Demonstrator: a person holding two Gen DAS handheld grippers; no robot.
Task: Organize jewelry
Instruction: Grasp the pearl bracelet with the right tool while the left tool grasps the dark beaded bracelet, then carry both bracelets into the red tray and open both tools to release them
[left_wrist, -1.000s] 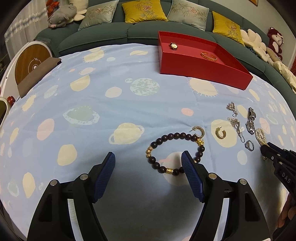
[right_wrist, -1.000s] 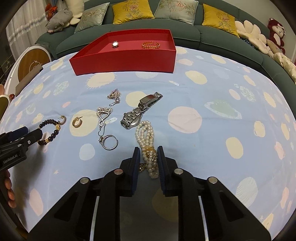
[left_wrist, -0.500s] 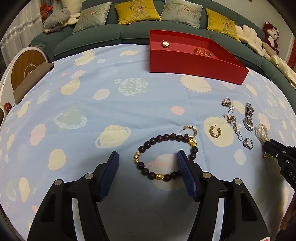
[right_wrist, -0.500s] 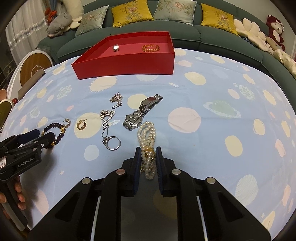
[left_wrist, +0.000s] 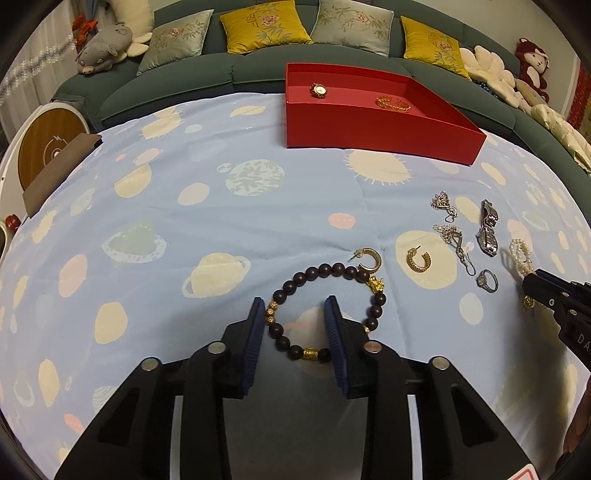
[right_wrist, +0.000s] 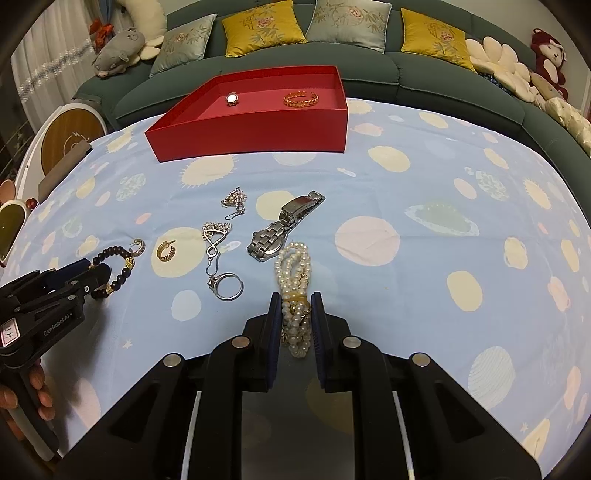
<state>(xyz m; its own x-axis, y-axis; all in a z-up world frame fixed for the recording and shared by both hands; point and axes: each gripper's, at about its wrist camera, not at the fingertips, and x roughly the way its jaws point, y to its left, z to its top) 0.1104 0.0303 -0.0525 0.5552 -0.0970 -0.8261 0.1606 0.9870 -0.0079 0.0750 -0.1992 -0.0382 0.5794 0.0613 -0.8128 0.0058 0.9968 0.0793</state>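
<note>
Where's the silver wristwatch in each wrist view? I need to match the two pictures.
Left wrist view: silver wristwatch lies far right, mid-height, just left of the pearl bracelet.
Right wrist view: silver wristwatch lies near centre, just above the pearl bracelet.
Shared landmark: the red tray beyond it, toward the sofa.

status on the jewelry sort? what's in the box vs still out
Done: a small watch and a gold bracelet lie in the red box.
In hand: right gripper is shut on the pearl bracelet; left gripper is closing on the dark bead bracelet.
Left on the cloth: two gold hoop earrings, silver watch, ring, two silver chain pieces.
</note>
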